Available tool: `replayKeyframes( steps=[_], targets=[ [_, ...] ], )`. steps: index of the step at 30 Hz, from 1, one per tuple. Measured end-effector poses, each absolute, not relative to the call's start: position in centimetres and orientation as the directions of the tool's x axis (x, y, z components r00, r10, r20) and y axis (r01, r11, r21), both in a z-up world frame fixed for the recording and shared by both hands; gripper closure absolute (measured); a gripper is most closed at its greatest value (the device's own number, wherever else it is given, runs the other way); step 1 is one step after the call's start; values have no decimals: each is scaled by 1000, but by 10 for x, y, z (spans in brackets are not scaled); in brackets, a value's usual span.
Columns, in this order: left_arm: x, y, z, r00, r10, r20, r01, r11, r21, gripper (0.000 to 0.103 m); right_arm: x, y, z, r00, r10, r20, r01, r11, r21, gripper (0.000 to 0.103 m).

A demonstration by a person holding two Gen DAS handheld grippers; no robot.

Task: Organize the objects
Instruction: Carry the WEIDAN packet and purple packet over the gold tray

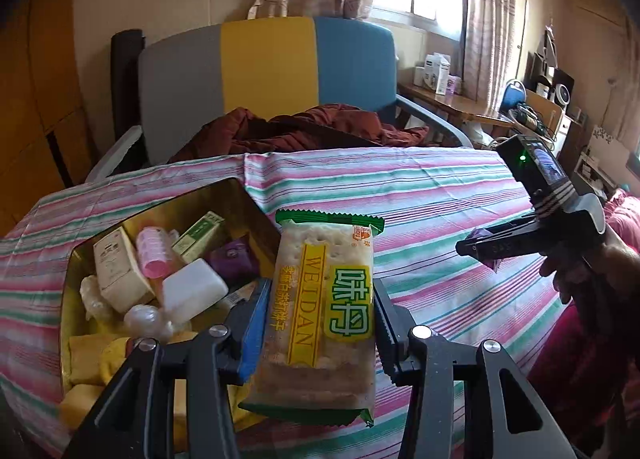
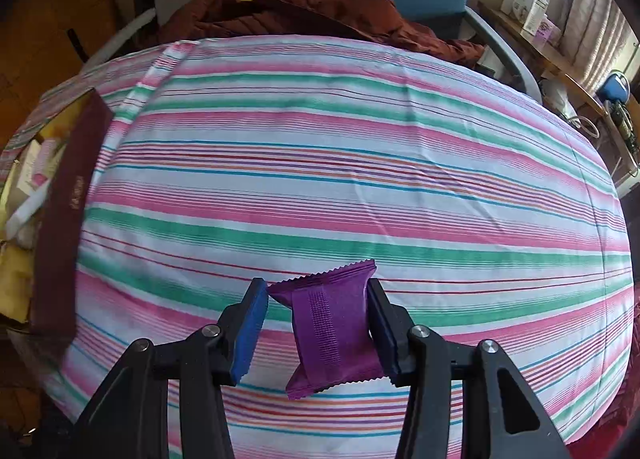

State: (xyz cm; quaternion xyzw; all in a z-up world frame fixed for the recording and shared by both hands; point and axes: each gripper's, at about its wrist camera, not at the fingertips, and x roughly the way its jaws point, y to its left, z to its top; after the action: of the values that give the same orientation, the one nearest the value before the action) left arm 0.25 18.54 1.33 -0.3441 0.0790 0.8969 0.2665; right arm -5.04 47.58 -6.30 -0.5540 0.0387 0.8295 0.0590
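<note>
A cracker packet (image 1: 316, 251) with green ends and a yellow label stands upright in my left gripper (image 1: 320, 299), which is shut on its sides, just right of an open gold tin (image 1: 240, 195). The tin holds several small items: boxes, a pink bottle, a white block, yellow packets and a purple packet (image 1: 234, 259). My right gripper (image 2: 316, 299) is shut on a small purple snack packet (image 2: 332, 331) above the striped cloth. In the left wrist view the right gripper (image 1: 476, 251) hangs at the right, above the table, with a hand (image 1: 568, 271) on it. The tin's maroon wall (image 2: 68, 203) shows at far left.
A pink, green and white striped cloth (image 2: 320, 163) covers the table. Behind it stands a chair with a grey, yellow and blue back (image 1: 264, 63) and a rust-red garment (image 1: 312, 127) on its seat. A cluttered side desk (image 1: 440, 95) runs along the window wall.
</note>
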Motion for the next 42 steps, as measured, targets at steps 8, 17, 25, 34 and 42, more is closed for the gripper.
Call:
replayKeyframes(
  steps=[8,17,25,34,42],
  targets=[
    [0,155,9,-636,407,-656,-480,-874,-77,55,-52,406,-36,-445,-48,-894,-43,-996,75,54],
    [-3,116,4,-649,383,-657,-410,-904,-122,55,-49,338,-18,-493,-205,-846,42,-976,212,54],
    [-13,55,7,-682,343,-645,-287,-938,-195,55,-45,295,-1,-517,-300,-802,131,-953,272,54],
    [-10,-22,11,-717,271,-642,-128,-957,-261,55,-57,255,-5,-475,-386,-791,222,-922,317,53],
    [-31,-3,14,-683,354,-639,-179,-929,-323,55,-67,238,-20,-458,-371,-808,226,-927,298,48]
  ],
)
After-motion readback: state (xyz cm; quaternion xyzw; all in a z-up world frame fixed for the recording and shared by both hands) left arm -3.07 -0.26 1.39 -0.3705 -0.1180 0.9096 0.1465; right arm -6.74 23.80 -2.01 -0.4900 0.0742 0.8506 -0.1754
